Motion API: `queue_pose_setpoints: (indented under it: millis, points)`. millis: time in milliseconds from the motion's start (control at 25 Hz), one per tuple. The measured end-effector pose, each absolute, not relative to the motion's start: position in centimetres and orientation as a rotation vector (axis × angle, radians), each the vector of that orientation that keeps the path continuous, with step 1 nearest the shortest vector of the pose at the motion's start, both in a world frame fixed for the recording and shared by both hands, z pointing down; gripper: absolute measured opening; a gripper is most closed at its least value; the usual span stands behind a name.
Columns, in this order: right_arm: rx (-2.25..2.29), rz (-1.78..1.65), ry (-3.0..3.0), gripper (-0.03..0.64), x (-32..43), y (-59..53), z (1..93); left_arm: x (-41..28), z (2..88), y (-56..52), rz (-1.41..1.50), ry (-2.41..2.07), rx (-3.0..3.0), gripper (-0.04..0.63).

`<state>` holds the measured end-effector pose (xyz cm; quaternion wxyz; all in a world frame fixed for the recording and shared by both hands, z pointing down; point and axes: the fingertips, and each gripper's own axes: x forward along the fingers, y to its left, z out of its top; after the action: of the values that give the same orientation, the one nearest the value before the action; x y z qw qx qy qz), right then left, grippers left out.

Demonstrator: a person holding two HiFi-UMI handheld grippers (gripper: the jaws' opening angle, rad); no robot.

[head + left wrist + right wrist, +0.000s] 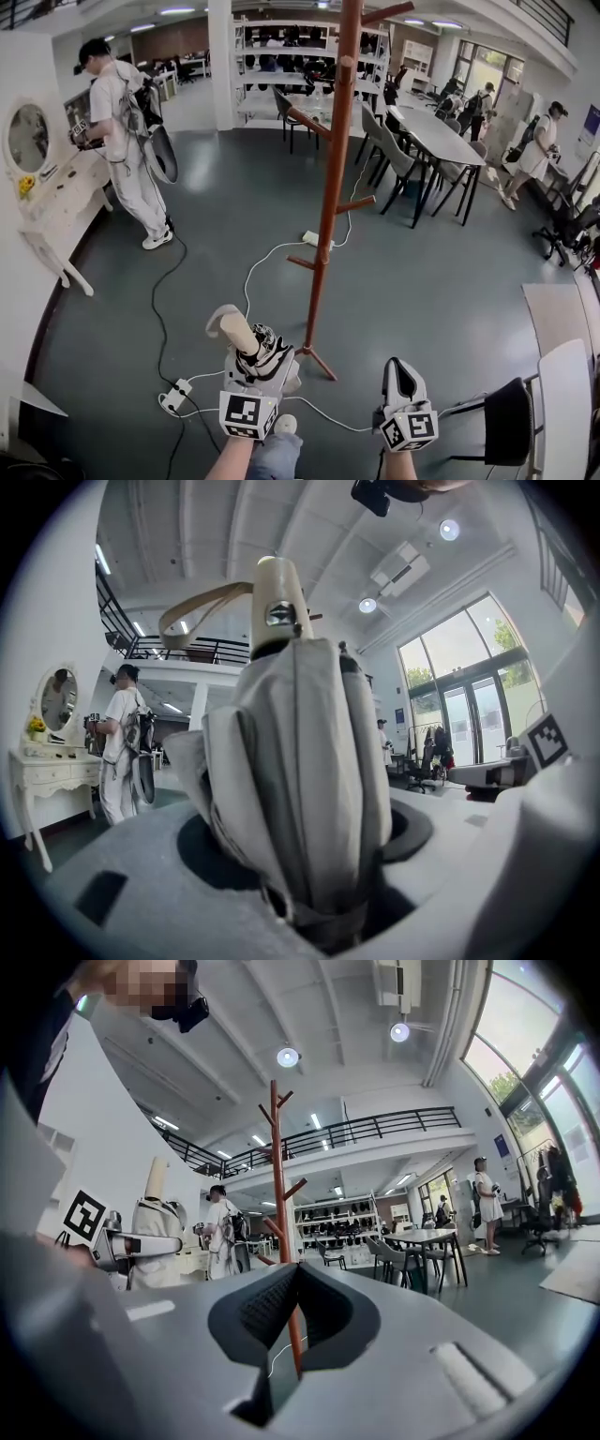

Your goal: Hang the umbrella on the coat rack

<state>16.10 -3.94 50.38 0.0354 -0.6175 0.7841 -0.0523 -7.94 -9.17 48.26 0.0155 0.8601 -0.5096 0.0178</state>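
The brown wooden coat rack [333, 187] stands on the floor just ahead of me, its pegs bare. My left gripper [258, 364] is shut on a folded grey-white umbrella [267, 356], whose cream handle [230, 328] points up and to the left. In the left gripper view the umbrella [309, 789] fills the space between the jaws, with its handle [281, 592] and strap [202, 607] on top. To the right of the rack's base, my right gripper [401, 384] is shut and holds nothing. The right gripper view looks past the right gripper [298, 1274] at the rack [278, 1176] and the umbrella [155, 1232].
A person in white [127, 141] stands at a white dressing table [56, 202] on the left. Cables and a power strip [174, 396] lie on the floor near the rack's feet. Tables and chairs [431, 141] stand behind; a black chair [506, 422] is at lower right.
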Motion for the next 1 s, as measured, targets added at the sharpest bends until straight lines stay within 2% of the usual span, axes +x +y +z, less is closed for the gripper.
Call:
queue_pose_setpoints:
  millis: [400, 1000]
  points:
    - [-1.928, -0.154, 2.339, 0.011, 16.7, -12.6, 48.6, -3.4, 46.7, -17.4, 0.054, -1.416, 2.781, 0.304]
    - [-1.932, -0.141, 2.386, 0.011, 19.6, -16.6, 47.4, 1.1, 48.5, -20.5, 0.116, -1.361, 2.755, 0.304]
